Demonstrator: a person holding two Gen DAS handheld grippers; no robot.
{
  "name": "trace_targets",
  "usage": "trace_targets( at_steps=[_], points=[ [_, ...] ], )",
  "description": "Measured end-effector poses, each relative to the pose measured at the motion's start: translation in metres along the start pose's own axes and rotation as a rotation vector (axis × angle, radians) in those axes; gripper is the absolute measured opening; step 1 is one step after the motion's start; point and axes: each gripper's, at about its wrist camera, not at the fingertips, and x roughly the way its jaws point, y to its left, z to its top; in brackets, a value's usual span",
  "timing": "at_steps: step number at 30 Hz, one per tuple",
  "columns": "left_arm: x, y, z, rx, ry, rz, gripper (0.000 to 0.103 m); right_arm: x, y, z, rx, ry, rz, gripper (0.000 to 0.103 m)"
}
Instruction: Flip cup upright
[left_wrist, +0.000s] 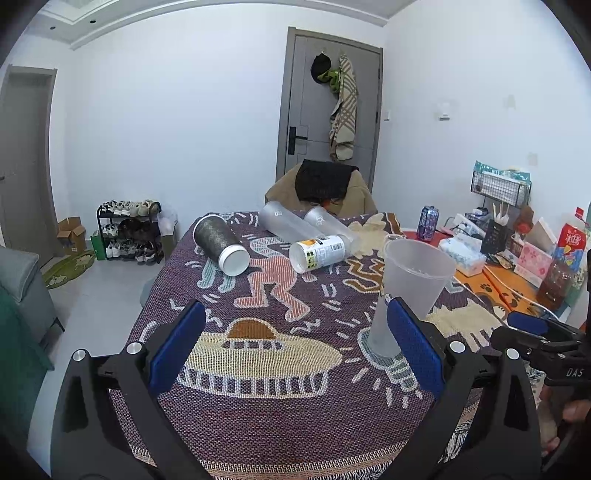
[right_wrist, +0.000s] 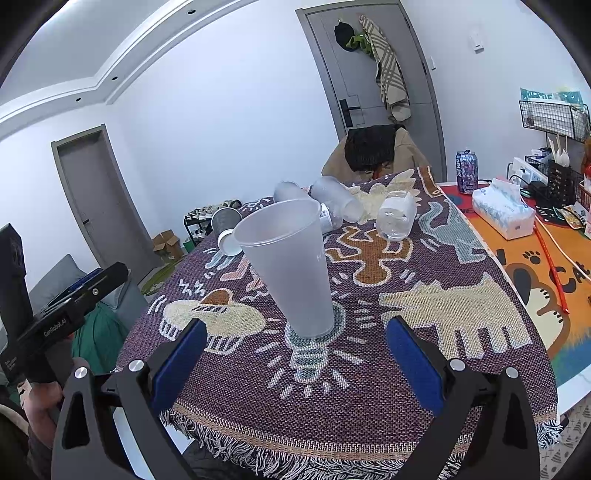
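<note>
Spread wide, blue-padded fingers of the right gripper, gripping nothing, just short of the frosted cup. Likewise parted, fingers of the left gripper, nothing between them, the cup seen just past the right-side finger pad and partly hidden by it. Upright, that cup: mouth up, narrower base down, long axis vertical, planted on the woven light-bulb figure of the patterned blanket covering the desk, near its fringed front edge. Faint pale lettering on the cup wall, starting with something like "H", otherwise too dim to read. Printed "GenRobot.AI" on the black body of the left gripper as caught at the left edge of the right wrist view; "DAS" on the right gripper at the right edge of the left wrist view. Farther back, lying on their sides: a dark speckled tumbler with a white end, a white labelled cup with yellow and black print too small to read, two frosted bottles side by side, and a clear jar. Off to the right on an orange mat with paw prints and the letters "CAt": a tissue box and a purple drink can, its text unreadable.
</note>
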Motion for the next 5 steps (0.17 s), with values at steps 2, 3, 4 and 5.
trace_targets(
  at_steps=[2,3,4,5],
  points=[
    [0.0011,-0.0029,-0.0003,0.005,0.007,-0.002,0.098,-0.0012,0.0,0.0004,-0.001,-0.002,0.0,0.096],
    [0.0016,-0.0044,-0.0005,0.008,0.008,-0.001,0.098,-0.002,-0.0013,0.0007,-0.002,-0.005,0.001,0.096],
    [0.0015,-0.0058,-0.0009,0.011,0.008,0.002,0.098,-0.0024,-0.0009,0.0007,-0.003,-0.007,0.0,0.096],
    [0.0018,-0.0064,-0.0011,0.012,0.009,0.005,0.098,-0.0027,-0.0007,0.0006,-0.005,-0.008,-0.004,0.096]
  ],
)
